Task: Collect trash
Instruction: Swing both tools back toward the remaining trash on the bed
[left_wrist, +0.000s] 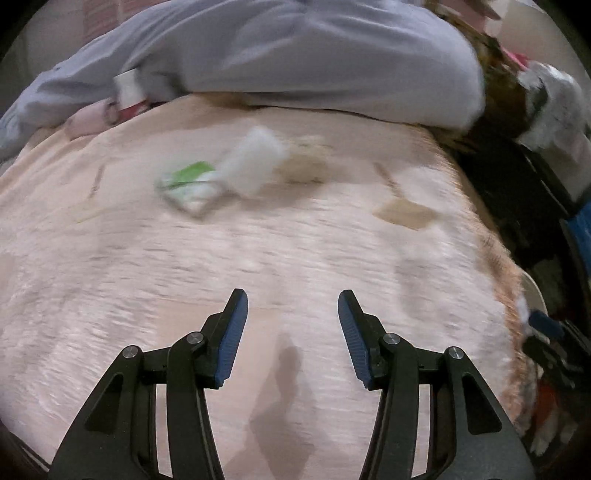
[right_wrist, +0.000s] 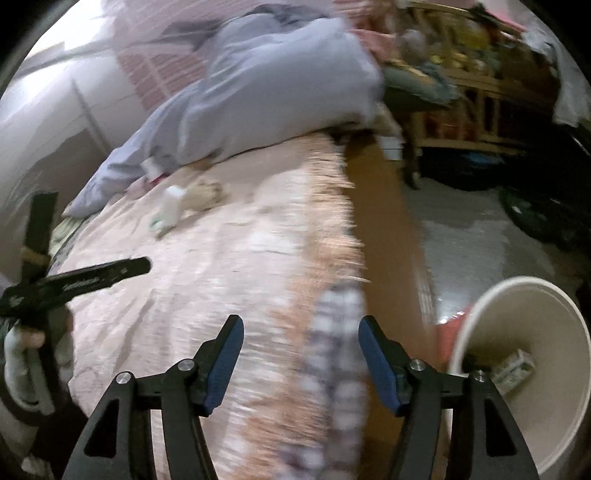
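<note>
Trash lies on a pink bedspread (left_wrist: 147, 295): a green and white wrapper (left_wrist: 190, 184), a white crumpled piece (left_wrist: 255, 162), a tan crumpled paper (left_wrist: 306, 166) and a flat tan scrap (left_wrist: 402, 214). My left gripper (left_wrist: 291, 306) is open and empty, hovering above the bedspread well short of the trash. My right gripper (right_wrist: 301, 332) is open and empty over the bed's fringed edge. The same trash shows far off in the right wrist view: the white piece (right_wrist: 171, 206) and the tan paper (right_wrist: 203, 197). A white bin (right_wrist: 524, 369) at lower right holds a small carton (right_wrist: 513, 369).
A grey-blue duvet (left_wrist: 295, 59) is heaped at the bed's far end. The left gripper's body (right_wrist: 74, 284) shows at the left of the right wrist view. A wooden bed side (right_wrist: 384, 221), grey floor (right_wrist: 469, 240) and cluttered shelves (right_wrist: 465, 81) lie to the right.
</note>
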